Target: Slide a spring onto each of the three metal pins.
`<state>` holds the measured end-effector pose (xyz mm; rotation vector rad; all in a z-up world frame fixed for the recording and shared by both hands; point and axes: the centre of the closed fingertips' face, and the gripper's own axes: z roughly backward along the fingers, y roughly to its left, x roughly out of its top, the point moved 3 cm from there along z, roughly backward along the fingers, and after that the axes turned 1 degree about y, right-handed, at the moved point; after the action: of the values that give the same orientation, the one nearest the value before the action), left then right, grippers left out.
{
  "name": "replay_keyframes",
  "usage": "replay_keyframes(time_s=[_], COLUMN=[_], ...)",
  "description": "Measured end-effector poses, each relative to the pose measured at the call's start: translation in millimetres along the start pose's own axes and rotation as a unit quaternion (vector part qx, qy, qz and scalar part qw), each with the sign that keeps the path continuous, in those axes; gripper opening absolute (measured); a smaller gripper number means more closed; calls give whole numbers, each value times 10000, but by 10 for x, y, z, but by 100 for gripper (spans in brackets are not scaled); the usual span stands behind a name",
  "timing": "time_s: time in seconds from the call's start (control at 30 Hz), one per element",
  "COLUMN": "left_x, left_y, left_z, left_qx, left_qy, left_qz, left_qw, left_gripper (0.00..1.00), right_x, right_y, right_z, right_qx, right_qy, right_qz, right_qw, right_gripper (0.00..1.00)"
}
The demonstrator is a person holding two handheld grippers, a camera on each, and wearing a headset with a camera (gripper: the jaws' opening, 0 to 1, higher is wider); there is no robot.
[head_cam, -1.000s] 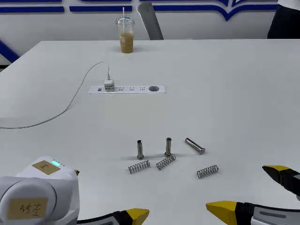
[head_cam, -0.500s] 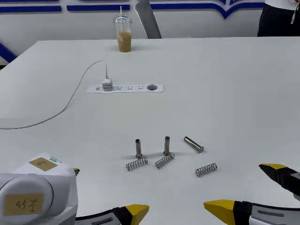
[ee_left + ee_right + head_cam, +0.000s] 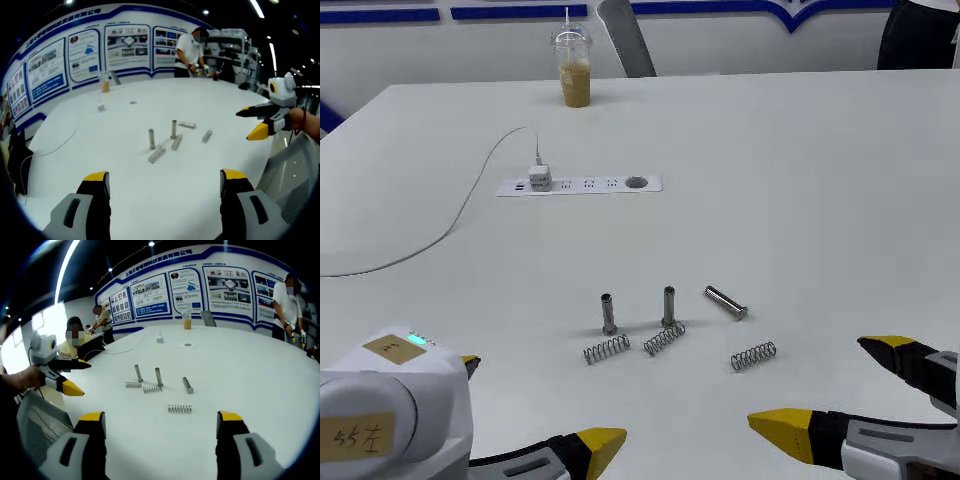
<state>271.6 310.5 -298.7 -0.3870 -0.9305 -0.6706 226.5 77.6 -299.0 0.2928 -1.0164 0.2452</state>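
Only the headset view has drifted; nothing on the table [image 3: 820,200] moved. Nearest, left gripper [image 3: 535,402] and right gripper [image 3: 828,385] hover empty, jaws wide apart. Beyond them, three springs [image 3: 607,349] lie loose before two upright pins [image 3: 608,313], third pin [image 3: 726,302] lying flat. First step not begun: next, pinch one spring lightly.

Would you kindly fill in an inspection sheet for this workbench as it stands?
Surface: white table, no spills seen.
Job's things: left pin and middle pin upright, right pin lying; left spring, middle spring, right spring loose, none fitted.
Clutter: drink cup.
Grippers: left gripper, right gripper, both open, empty.
Cables: white cable from charger in power strip.
Surroundings: posters, people.
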Motion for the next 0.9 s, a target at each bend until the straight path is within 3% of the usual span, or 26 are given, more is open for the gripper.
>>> replay_keyframes(time_s=[0.9], left_x=[-48], left_y=[-61], left_z=[-76], left_qx=[-66], left_qy=[75], left_qz=[-18], left_qw=[9999], left_gripper=[89], right_x=[231], right_y=[-212], right_z=[-460], right_qx=[33], right_qy=[3], right_qz=[97], right_qw=[9999], right_gripper=[77])
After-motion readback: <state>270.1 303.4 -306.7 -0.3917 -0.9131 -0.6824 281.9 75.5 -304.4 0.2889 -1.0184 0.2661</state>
